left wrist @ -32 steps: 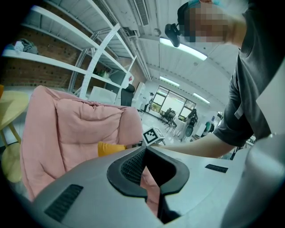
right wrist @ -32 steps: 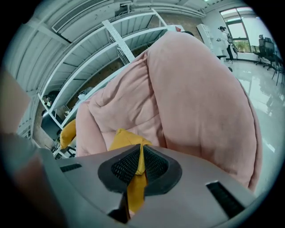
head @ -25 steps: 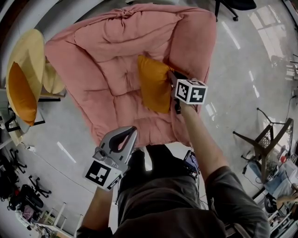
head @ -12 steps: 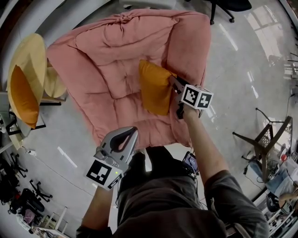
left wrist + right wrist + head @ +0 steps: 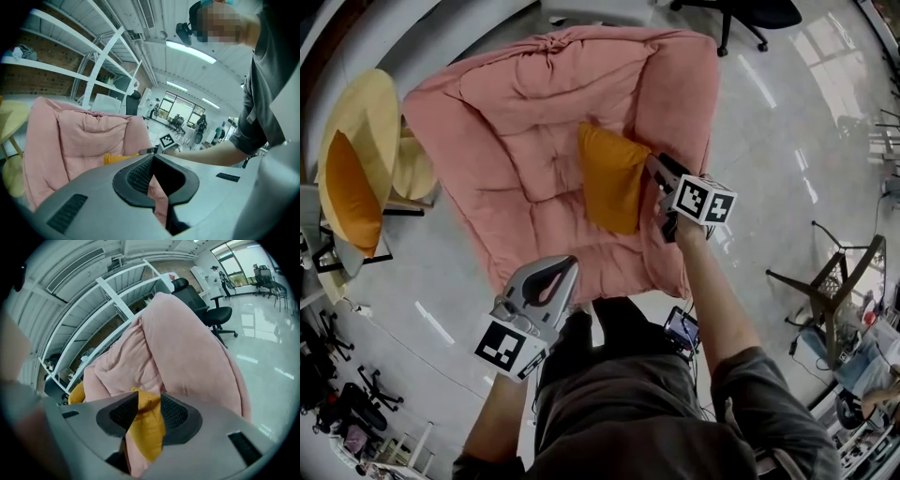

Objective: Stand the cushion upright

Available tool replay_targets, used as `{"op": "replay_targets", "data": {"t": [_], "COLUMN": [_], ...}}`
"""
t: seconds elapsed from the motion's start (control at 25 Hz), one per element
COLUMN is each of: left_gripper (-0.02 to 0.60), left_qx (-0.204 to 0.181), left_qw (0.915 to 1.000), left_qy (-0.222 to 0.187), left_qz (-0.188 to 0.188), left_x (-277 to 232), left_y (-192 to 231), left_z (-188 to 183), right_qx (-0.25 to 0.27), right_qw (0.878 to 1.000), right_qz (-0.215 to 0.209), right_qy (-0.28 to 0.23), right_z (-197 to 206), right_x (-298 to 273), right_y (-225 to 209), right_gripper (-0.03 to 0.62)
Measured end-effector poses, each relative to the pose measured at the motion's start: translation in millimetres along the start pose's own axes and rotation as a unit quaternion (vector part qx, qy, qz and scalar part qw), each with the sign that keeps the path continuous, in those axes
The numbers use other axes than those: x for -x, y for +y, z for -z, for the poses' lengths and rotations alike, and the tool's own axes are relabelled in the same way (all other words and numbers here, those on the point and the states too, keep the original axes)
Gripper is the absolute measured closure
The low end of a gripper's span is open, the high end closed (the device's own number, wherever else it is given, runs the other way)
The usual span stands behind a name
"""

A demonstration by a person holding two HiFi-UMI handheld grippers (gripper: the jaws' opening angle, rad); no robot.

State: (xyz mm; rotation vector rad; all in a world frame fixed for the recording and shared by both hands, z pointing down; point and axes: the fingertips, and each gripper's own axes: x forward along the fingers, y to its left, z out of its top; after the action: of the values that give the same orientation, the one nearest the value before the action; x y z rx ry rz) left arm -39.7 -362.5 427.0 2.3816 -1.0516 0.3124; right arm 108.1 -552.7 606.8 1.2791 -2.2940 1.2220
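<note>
An orange cushion (image 5: 609, 178) stands on edge on the seat of a big pink padded chair (image 5: 534, 122), leaning against its right side. My right gripper (image 5: 653, 164) is at the cushion's right edge. In the right gripper view its jaws (image 5: 149, 397) are opening, with a corner of the cushion (image 5: 145, 427) loose between the pads. My left gripper (image 5: 572, 262) hangs in front of the chair's near rim, apart from the cushion. Its tips (image 5: 153, 155) meet, shut on nothing. The cushion (image 5: 119, 158) shows beyond it on the pink chair (image 5: 84, 136).
A yellow chair (image 5: 356, 122) with another orange cushion (image 5: 347, 187) stands at the left. A black office chair (image 5: 750, 11) is behind the pink one, and a black stand (image 5: 825, 281) is at the right. White shelving (image 5: 93, 61) lines the wall.
The right gripper's jaws have parted and it has drawn back a little to the right from the cushion's edge. The cushion stays standing. The left gripper has kept still.
</note>
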Motion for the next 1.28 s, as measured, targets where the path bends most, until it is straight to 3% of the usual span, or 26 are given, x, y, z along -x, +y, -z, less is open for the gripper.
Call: {"op": "replay_targets", "data": {"t": [0.08,0.2,0.32,0.84,1.28], "left_gripper": [0.572,0.571,0.571,0.571,0.572], "left_qx": [-0.003,-0.011,-0.019,-0.049,-0.055], "left_qw": [1.0,0.9999,0.9997,0.9984,0.9972], "left_qy": [-0.003,-0.01,-0.017,-0.028,-0.046], "left_qz": [0.0,-0.001,-0.002,-0.009,-0.019], "left_x": [2,5,8,39,60], "left_y": [-1,-2,-2,-6,-4], "left_z": [-5,-15,-24,-51,-58], "right_qx": [0.019,0.048,0.067,0.112,0.13], "right_qw": [1.0,0.998,0.995,0.986,0.981], "right_qz": [-0.009,-0.033,-0.063,-0.117,-0.129], "right_qy": [-0.01,-0.018,-0.026,-0.045,-0.061], "right_z": [-5,-10,-15,-26,-33], "right_x": [10,27,43,102,133], "right_y": [12,39,64,138,177], "right_gripper": [0.469,0.55,0.573,0.579,0.579]}}
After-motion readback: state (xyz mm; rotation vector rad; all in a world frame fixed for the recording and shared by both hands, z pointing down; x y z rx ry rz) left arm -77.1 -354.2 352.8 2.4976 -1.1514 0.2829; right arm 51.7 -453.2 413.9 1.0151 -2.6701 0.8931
